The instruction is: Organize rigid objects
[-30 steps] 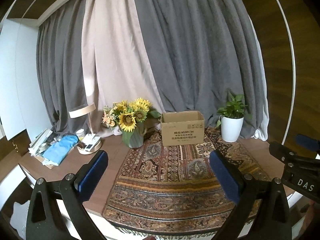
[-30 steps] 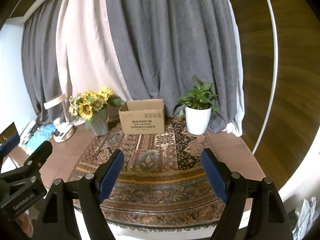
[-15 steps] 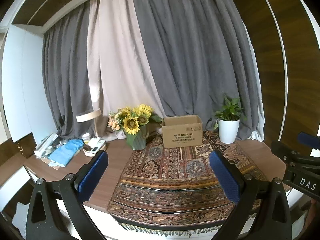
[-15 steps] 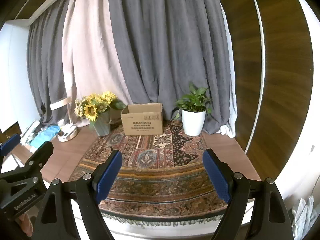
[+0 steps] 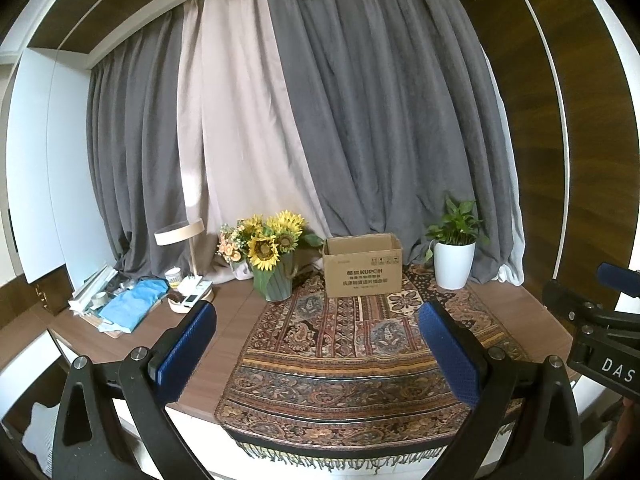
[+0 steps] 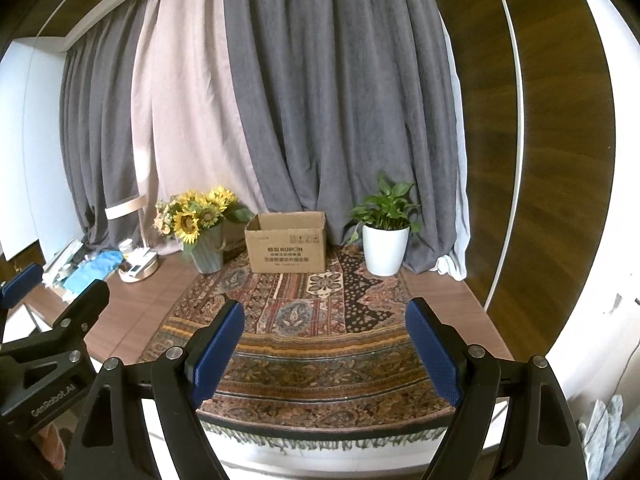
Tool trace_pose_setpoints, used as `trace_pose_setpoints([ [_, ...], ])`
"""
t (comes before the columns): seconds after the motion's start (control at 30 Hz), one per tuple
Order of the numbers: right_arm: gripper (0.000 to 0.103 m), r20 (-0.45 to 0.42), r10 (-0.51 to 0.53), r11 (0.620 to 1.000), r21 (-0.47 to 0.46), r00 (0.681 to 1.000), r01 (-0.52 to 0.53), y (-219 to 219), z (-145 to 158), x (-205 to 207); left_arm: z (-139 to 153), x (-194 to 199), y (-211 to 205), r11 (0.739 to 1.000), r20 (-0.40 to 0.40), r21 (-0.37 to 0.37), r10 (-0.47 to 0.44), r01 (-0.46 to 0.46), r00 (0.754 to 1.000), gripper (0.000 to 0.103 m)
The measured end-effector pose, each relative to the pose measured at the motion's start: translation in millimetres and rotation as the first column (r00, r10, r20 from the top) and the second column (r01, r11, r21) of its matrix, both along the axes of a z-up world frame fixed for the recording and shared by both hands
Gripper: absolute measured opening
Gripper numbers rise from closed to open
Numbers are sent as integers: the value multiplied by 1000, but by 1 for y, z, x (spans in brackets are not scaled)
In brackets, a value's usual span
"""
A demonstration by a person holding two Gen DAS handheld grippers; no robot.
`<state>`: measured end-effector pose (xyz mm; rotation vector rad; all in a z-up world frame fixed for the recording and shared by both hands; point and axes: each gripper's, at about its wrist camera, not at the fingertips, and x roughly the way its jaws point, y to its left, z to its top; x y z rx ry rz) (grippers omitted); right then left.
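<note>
An open cardboard box (image 5: 362,266) (image 6: 286,242) stands at the back of a patterned runner (image 5: 360,352) (image 6: 312,320) on a wooden table. My left gripper (image 5: 316,344) hangs open before the table's front edge with nothing between its blue pads. The right gripper (image 6: 324,344) is open too, also empty, held off the near edge. Each gripper shows at the side of the other's view. At the table's far left sits a round tray (image 5: 188,300) with small items, beside a jar (image 5: 173,276) and a blue cloth (image 5: 132,304).
A vase of sunflowers (image 5: 274,268) (image 6: 204,236) stands left of the box, a potted plant in a white pot (image 5: 454,256) (image 6: 386,240) to its right. A small lamp (image 5: 182,236) rises at the left. Curtains hang behind; a wood-panelled wall is on the right.
Both grippers have drawn back from the table and tilted slightly up, so the box, vase and plant look smaller and farther. The jaws of both stay open.
</note>
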<state>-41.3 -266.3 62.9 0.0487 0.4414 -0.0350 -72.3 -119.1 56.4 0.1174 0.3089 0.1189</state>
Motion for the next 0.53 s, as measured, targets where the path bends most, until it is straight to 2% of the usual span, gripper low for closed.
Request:
trace_pose_setpoints([
  [0.53,84,15,1,1000,-6,1000,-1,0,3,-2,3,3,-3,1000,6,-1,0,0,1000,103],
])
